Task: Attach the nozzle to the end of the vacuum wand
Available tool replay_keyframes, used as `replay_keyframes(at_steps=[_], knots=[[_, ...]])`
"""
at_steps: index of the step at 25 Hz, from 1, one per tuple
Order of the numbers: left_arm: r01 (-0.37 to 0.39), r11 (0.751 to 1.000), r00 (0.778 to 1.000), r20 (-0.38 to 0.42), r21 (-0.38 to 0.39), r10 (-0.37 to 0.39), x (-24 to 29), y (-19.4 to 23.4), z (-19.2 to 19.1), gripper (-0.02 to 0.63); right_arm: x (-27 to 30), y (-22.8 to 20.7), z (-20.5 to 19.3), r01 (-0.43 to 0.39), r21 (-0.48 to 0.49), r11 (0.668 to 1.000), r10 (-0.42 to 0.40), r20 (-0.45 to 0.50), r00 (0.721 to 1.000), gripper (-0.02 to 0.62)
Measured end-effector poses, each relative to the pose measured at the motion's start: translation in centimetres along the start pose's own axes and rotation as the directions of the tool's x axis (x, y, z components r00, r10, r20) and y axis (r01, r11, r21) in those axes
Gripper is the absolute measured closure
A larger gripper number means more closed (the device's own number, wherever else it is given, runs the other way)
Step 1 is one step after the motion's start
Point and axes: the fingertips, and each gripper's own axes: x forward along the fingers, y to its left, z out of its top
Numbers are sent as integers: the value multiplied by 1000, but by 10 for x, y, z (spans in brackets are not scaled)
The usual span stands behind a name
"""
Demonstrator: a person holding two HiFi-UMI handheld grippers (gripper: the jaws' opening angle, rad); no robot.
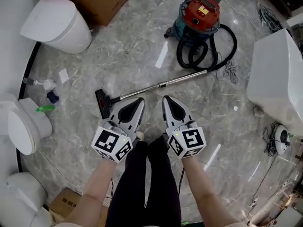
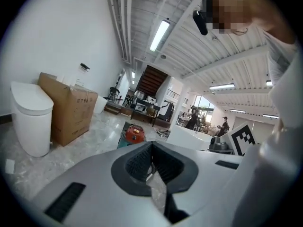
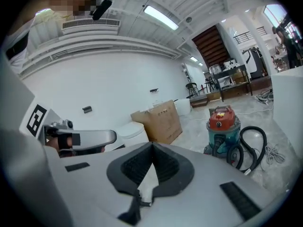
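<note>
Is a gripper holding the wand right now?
No, the wand lies on the floor, clear of the left gripper and right gripper.

Bright, even light from ceiling strips (image 2: 159,35); glare on glossy floor (image 1: 137,41), dark fisheye corners.

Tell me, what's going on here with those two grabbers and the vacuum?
A person stands holding the left gripper and the right gripper side by side above the floor, both shut and empty. Below them lies the vacuum wand with the black nozzle at its end, seemingly joined on. A hose links the wand to the red vacuum cleaner.
</note>
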Motion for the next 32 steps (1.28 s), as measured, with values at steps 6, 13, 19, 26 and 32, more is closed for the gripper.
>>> replay_keyframes(at_steps=[6,13,19,26,32], knots=[[15,999,1000,17,44,-16,-33,-49,93,597,-49,33,101,9,8,1000,-10,59,998,580],[15,998,999,44,67,-18,-80,-98,169,596,-100,76,194,-12,36,999,9,102,995,580],[0,994,998,67,109,-8,-107,-130,203,596,-136,101,250,-44,39,998,37,156,987,580],[10,992,996,84,125,-21,-121,-158,221,595,-185,108,264,8,74,997,-22,192,981,578],[18,992,995,99,128,-31,-134,-167,227,595,-220,95,266,141,148,979,-176,260,950,578]])
